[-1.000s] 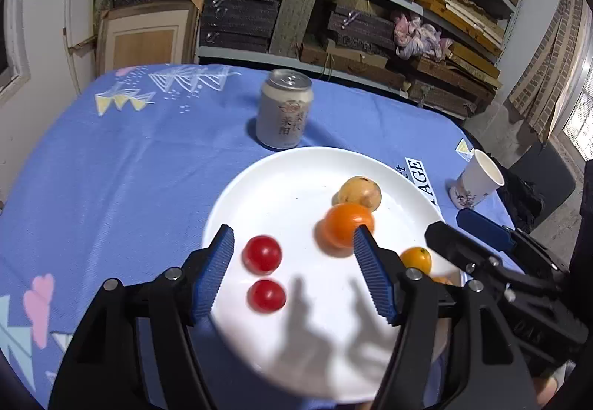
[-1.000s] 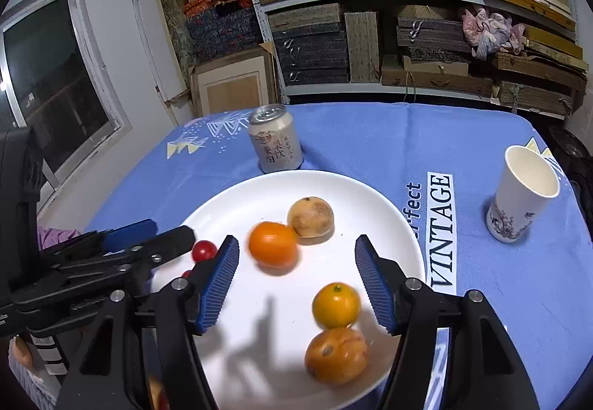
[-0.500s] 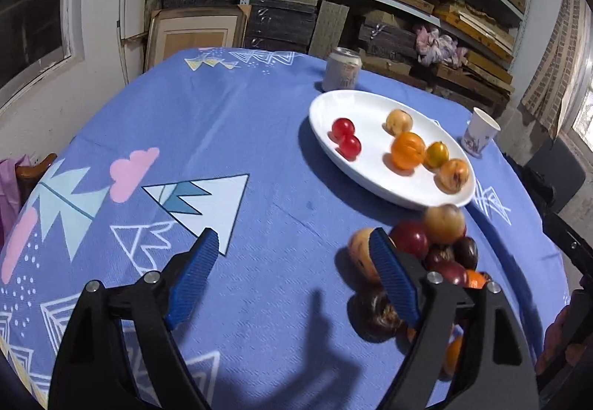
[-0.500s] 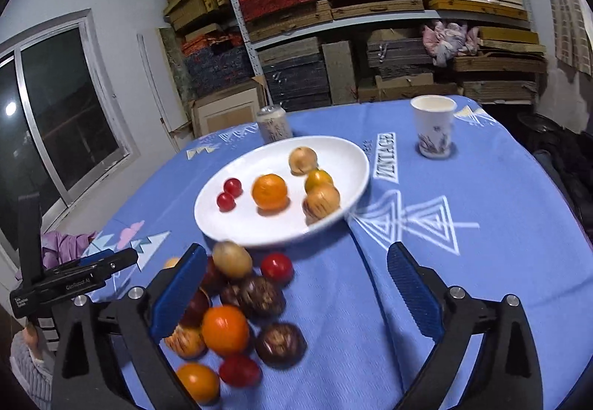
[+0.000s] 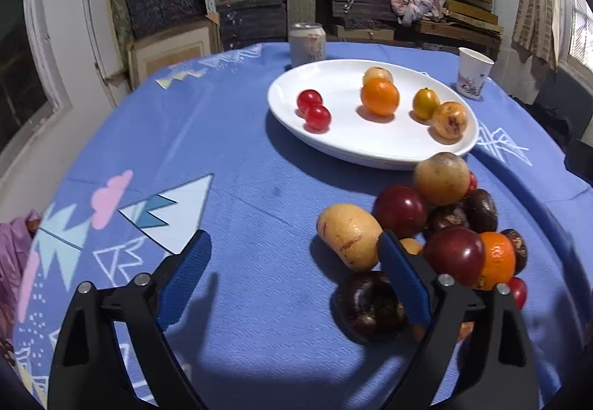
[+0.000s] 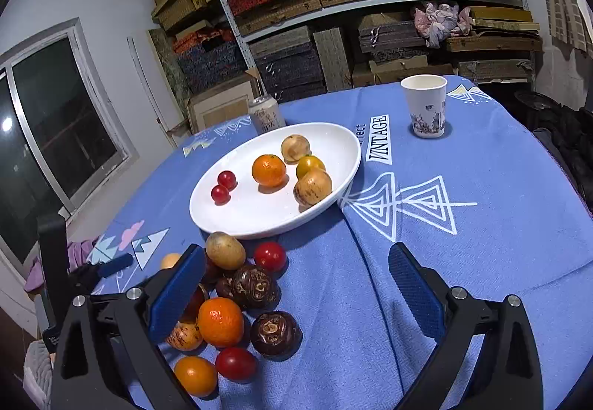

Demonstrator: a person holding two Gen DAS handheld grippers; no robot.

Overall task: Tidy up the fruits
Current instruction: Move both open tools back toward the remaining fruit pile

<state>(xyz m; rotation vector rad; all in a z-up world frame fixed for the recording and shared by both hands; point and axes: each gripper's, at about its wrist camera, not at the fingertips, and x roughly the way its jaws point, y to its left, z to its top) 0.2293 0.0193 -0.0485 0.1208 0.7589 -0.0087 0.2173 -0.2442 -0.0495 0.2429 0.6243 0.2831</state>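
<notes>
The white plate (image 5: pixel 370 146) is seen on the blue table (image 5: pixel 222 158) at 12 o'clock in the left wrist view, with two cherry tomatoes (image 5: pixel 313 109), an orange (image 5: pixel 380 95) and three yellowish fruits already on it. The loose fruit pile (image 5: pixel 437 224) is found at 3 o'clock, just short of the plate's near rim. A can (image 5: pixel 307 43) and a paper cup (image 5: pixel 473 77) are seen beyond the plate and are not involved.

The fingers of the left gripper (image 5: pixel 292 276) are spread wide and are opening further; only bare cloth is seen between them, and the right finger is overlapped in view with the pile's near edge. The fingers of the right gripper (image 6: pixel 296 284) are held at full spread and are empty. In the right wrist view the pile is seen at 8 o'clock, with the left finger standing in front of some of it.

The step in hand is judged to be the selection of the next fruit. One fruit at the pile's edge, such as the pale oval fruit (image 5: pixel 348 241), is best chosen, so that its neighbours are not disturbed. The fingers should be centred on its widest part before closing. Round fruit is likely to roll, so a light, even squeeze is advised. Fruit of like kind is best set together on the plate.
</notes>
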